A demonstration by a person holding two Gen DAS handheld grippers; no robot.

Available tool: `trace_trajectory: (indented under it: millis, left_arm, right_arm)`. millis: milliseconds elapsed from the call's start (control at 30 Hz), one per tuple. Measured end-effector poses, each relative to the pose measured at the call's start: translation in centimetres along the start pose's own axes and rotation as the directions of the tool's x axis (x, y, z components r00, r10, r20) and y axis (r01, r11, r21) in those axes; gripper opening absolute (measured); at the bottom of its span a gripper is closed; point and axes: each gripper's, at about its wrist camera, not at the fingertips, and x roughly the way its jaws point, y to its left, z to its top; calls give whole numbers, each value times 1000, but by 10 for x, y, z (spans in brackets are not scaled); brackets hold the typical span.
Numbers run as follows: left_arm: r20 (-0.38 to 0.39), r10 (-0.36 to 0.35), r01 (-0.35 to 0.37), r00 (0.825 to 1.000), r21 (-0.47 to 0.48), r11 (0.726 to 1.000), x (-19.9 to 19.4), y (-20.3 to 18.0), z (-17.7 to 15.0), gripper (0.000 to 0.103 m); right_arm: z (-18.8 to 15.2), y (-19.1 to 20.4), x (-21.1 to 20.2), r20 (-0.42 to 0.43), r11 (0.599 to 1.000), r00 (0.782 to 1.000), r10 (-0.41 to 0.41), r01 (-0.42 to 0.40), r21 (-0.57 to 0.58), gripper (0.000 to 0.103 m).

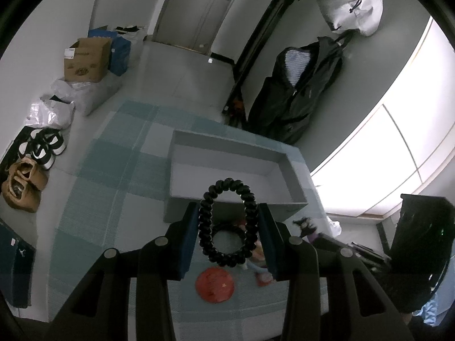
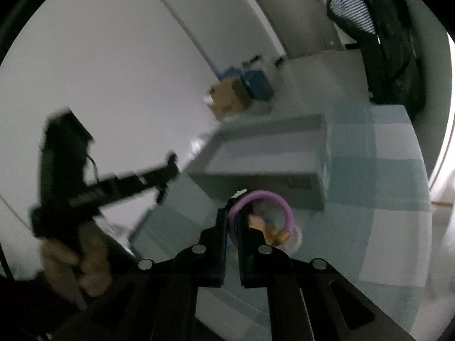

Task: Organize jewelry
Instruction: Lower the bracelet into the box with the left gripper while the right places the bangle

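- Two grippers are carrying hair ties: the left gripper [image 1: 229, 227] is clamping a black spiral hair tie [image 1: 227, 223], its loop's long axis pointing to 12 o'clock.
- The open grey box [image 1: 227, 170] is lying just beyond, at 12 o'clock on the checked desk [image 1: 119, 170].
- Only the right wrist view is showing the right gripper [image 2: 232, 221], closed tight, pinching a purple hair tie [image 2: 261, 199] at 1 o'clock.

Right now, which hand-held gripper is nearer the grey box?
Left. The left hand-held gripper, holding a black spiral hair tie, is at the grey box's near wall; the right hand-held gripper, pinching a purple hair tie, is short of it.
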Motion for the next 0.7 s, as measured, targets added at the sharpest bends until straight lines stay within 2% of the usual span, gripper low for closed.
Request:
trace_trajectory:
  millis: [100,233,500,567,700]
  left_arm:
    - [18,-7,7,1000,15,1000,-2,-4,8,35]
    - [13,-22,21,1000,36,999,5,-8,23,35]
    - [-69,2,2,998,57,998,45,-6,46,35]
    - [-80,17,-12,997,62,998,55,-2,51,35]
    - [-118,0,4,993,34,999,70,9,55,35]
  right_arm:
    - [12,0,-8,49,999,998,43,-44,17,5]
    - [33,2,-6,68,998,996,59,-59,7,5]
    - [75,-9,43,9,998,999,54,-54,16,5]
    - [81,-13,58,-14,998,998,55,-55,24,5]
    - [84,-24,78,-45,998,998,37,-34,51,6]
